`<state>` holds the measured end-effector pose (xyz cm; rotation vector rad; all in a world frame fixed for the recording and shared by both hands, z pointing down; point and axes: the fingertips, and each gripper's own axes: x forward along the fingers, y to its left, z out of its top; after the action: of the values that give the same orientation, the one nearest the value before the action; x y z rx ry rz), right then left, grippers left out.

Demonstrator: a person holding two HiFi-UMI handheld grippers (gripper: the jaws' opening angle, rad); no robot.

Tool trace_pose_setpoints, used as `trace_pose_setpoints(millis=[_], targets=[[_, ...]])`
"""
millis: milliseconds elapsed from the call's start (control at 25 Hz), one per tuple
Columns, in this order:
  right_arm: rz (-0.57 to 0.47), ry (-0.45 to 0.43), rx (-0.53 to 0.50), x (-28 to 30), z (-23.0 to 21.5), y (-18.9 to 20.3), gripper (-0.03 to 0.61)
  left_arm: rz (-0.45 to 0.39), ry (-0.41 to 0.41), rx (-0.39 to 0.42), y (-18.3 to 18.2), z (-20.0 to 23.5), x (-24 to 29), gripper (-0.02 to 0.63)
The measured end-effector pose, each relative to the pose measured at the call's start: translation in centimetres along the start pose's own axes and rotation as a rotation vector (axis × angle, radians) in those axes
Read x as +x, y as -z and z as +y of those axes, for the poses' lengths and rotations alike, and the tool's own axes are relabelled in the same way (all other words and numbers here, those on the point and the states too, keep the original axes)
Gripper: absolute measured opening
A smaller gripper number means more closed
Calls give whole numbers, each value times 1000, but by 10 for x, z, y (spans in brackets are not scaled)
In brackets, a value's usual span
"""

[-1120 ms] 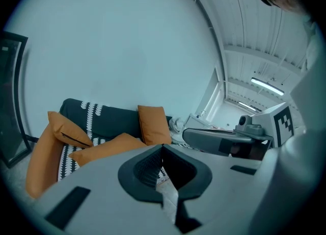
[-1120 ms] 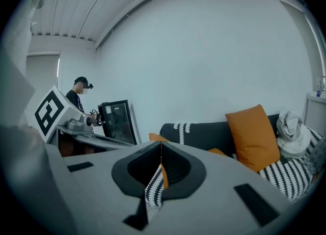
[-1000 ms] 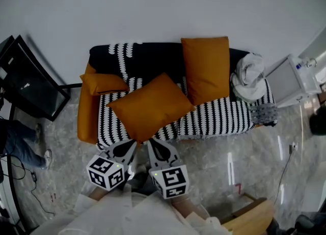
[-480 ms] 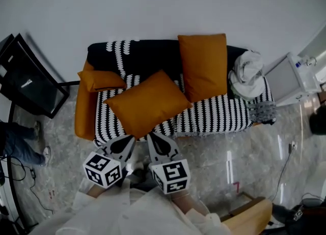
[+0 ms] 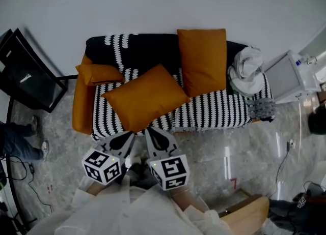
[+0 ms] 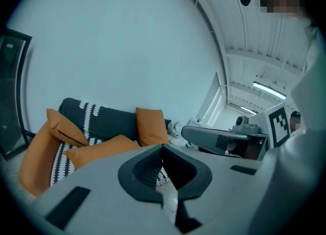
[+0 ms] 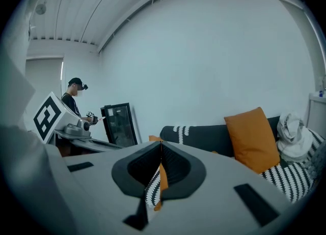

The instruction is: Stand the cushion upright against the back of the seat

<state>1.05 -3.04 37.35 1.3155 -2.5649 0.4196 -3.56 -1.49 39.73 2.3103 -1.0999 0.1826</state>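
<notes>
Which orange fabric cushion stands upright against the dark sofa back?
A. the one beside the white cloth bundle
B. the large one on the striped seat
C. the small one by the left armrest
A: the orange fabric cushion beside the white cloth bundle stands against the dark sofa back.

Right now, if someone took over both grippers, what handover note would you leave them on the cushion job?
Grippers: left gripper shut, empty; right gripper shut, empty. Both are low in front of the striped seat.
Things: the flat cushion lies on the seat, one corner over the front edge. The upright cushion leans on the sofa back at the right.
Done: nothing yet on the flat cushion.
Left: open the jaws, grip the flat cushion and stand it against the sofa back.
</notes>
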Motion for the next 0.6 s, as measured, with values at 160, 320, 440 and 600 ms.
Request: trace_pose_setpoints(millis=[160,320,440,600], targets=[[21,-2,2,1,1,6,12,23,12,-28,9,0,0,6],[59,-12,19,8,3,13,12,48,23,-42,17,4,2,6],[70,-17,28,13,4,17,12,65,44,-49,21,7,4,6],[88,-27,39,22,2,24,12,70,40,-43,22,17,6,6]])
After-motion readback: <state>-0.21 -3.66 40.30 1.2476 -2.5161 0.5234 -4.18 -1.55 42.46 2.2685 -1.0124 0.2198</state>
